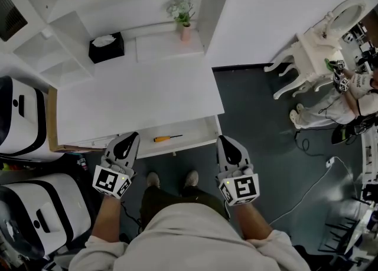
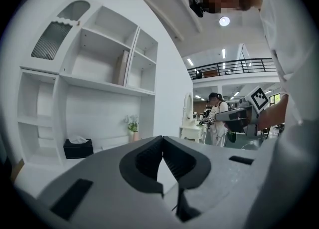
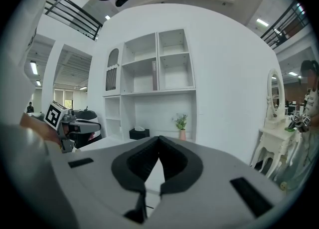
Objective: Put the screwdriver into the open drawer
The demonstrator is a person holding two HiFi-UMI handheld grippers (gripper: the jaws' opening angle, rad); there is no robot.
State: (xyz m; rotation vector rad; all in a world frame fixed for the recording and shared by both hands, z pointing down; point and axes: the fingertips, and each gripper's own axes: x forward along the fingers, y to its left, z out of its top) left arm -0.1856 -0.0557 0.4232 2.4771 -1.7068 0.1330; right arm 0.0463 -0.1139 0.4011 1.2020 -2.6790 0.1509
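Observation:
The screwdriver [image 1: 168,139], yellow-handled with a dark shaft, lies flat inside the open white drawer [image 1: 208,129] under the desktop, seen in the head view. My left gripper [image 1: 129,140] hovers at the drawer's left front, jaws shut with nothing between them [image 2: 162,145]. At the drawer's right front corner my right gripper [image 1: 226,143] is also shut and empty [image 3: 158,143]. Both point roughly level toward the white shelf unit. Neither gripper view shows the screwdriver.
A white desktop [image 1: 136,98] carries a black tissue box [image 1: 106,47] and a small potted plant [image 1: 183,16]. White machines [image 1: 35,211] stand at the left. A white dressing table [image 1: 316,51] and a person [image 1: 348,95] are at the right; a cable [image 1: 307,187] lies on the floor.

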